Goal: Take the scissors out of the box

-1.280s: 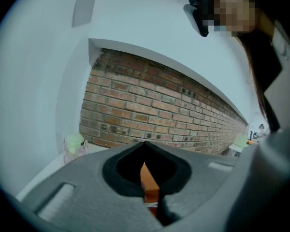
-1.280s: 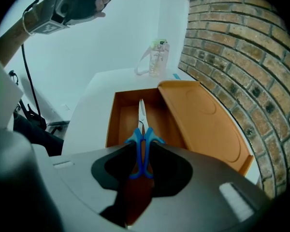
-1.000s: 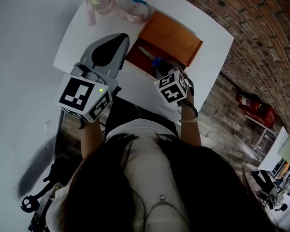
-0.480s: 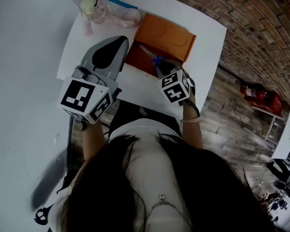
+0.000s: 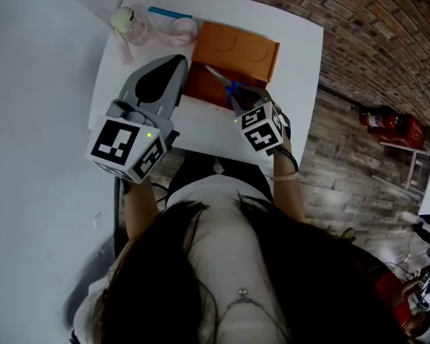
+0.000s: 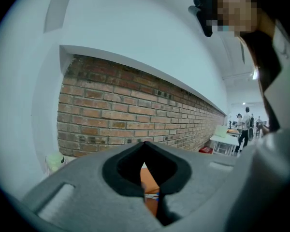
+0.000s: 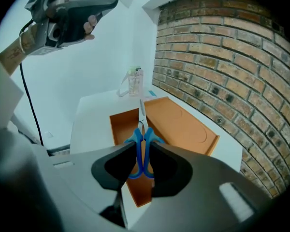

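Observation:
My right gripper point(image 7: 144, 151) is shut on the blue handles of the scissors point(image 7: 142, 129), whose steel blades point away over the open orange box point(image 7: 120, 124). In the head view the scissors point(image 5: 226, 84) hang just above the box point(image 5: 201, 86) near the table's front edge, with the right gripper point(image 5: 238, 100) behind them. The box's lid point(image 5: 236, 49) lies flat behind it. My left gripper point(image 5: 173, 61) is held up in the air left of the box, jaws together and nothing between them; the left gripper point(image 6: 145, 144) faces the brick wall.
A small bottle point(image 5: 127, 24), a pink strap point(image 5: 180, 29) and a blue pen point(image 5: 170, 11) lie at the far left of the white table point(image 5: 294, 70). A brick wall runs behind it. A red extinguisher point(image 5: 390, 124) lies on the floor to the right.
My right gripper has lifted a little with the scissors in it, above the box. The left gripper has also risen slightly.

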The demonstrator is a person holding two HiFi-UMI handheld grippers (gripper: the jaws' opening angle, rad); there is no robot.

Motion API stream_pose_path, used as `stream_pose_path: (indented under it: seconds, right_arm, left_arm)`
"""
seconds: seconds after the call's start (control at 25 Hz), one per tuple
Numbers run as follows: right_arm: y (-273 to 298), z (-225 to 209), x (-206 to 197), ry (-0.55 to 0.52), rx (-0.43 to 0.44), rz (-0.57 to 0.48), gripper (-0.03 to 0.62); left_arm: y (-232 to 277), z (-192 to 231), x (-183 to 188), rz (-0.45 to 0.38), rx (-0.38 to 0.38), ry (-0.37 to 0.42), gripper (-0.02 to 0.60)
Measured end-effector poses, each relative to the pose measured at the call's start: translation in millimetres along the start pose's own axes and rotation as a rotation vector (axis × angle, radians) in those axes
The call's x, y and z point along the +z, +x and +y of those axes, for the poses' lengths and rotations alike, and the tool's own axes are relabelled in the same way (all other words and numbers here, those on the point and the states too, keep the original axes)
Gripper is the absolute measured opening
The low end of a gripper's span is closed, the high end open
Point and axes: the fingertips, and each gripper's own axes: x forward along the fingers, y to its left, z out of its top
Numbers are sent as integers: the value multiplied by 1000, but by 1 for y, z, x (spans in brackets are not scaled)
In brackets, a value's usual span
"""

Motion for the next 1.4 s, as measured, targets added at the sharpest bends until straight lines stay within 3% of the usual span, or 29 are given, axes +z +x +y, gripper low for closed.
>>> stream_pose_path:
  seconds: [1.4]
  right_arm:
    - [-77, 13, 29, 210, -271, -211, 97]
  left_arm:
    - [-35, -28, 16, -54, -244, 91, 0]
